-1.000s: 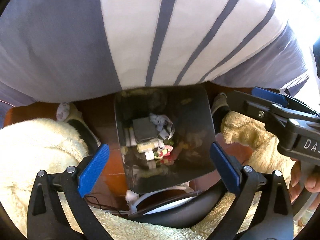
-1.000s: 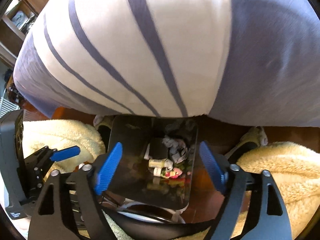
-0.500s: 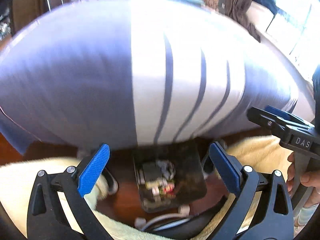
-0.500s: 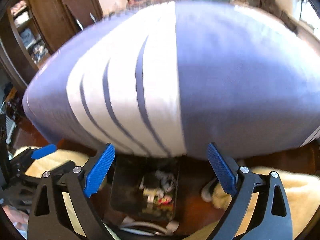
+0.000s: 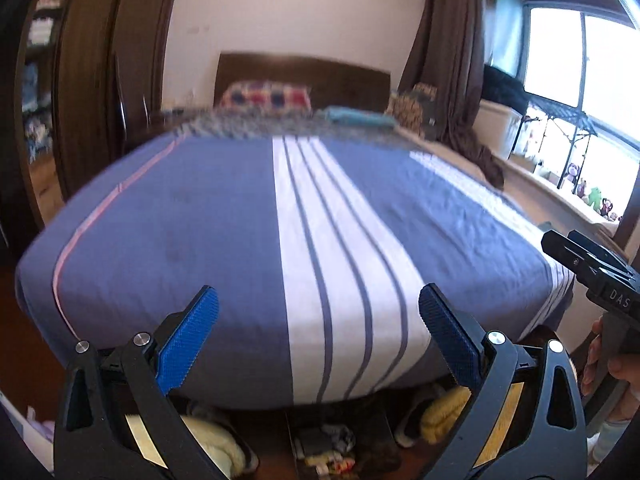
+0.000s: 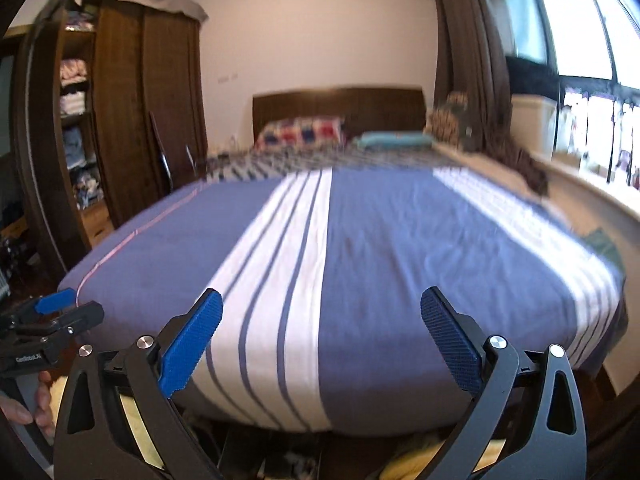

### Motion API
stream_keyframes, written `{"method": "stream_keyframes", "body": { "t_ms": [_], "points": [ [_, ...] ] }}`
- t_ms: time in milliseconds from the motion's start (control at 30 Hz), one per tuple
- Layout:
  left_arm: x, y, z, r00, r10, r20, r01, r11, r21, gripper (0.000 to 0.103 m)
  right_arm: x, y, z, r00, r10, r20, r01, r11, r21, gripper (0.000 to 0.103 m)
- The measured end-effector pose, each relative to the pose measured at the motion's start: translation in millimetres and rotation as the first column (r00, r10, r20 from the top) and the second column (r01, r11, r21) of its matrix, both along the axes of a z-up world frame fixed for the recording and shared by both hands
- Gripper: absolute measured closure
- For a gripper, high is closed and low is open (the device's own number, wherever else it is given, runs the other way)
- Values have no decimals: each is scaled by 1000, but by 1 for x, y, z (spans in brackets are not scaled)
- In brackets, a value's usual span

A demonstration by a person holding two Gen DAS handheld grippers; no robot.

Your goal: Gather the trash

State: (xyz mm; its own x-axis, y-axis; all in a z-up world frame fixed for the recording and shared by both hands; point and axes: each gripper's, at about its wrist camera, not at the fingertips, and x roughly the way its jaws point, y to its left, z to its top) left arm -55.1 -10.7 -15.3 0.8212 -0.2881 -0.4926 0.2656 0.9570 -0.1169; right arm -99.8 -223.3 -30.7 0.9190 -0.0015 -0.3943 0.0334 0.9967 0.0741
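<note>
Where the bed ends, trash bin mostly hidden, "DAS" on right gripper, both grippers' fingers wide apart, holding nothing.

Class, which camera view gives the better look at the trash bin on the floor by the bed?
The left wrist view: the trash bin with its litter sits between the open tongs at the bottom edge. The right wrist view catches only a dark sliver of it.

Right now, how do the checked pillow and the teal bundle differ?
The checked pillow is red, blue and white squares; the teal bundle is one plain colour. The checked pillow stands plump and taller; the teal bundle lies flat and low, to its right. Both rest at the head of the bed.
</note>
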Motion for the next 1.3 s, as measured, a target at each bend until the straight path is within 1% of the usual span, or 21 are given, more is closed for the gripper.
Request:
{"method": "stream_keyframes", "body": {
  "t_ms": [233,367,433,500,733,900,1033,1300],
  "points": [
    [-20,-5,43,991,-8,135,6,1000,20,8,-12,0,35,994,-5,111,8,1000,-25,4],
    [-28,-6,59,984,-13,180,12,1000,7,8,-22,3,47,988,-19,154,24,999,-30,4],
    [-31,-8,63,980,-6,197,3,1000,14,8,-26,2,51,985,-28,173,33,999,-27,4],
    [-32,-11,63,979,-11,204,8,1000,15,8,-31,3,54,982,-37,186,42,999,-26,4],
    [-31,-11,53,985,-18,169,20,1000,-8,8,-47,10,61,971,-68,230,80,996,-41,4],
    [-31,-8,53,985,1,172,1,1000,-8,8,-46,9,59,971,-76,226,86,996,-35,4],
    [-31,-7,54,985,1,174,1,1000,-7,8,-43,9,57,974,-72,214,81,996,-37,4],
    [-33,-6,57,984,-2,178,4,1000,-13,8,-45,8,58,973,-67,220,75,997,-27,3]
  ]
}}
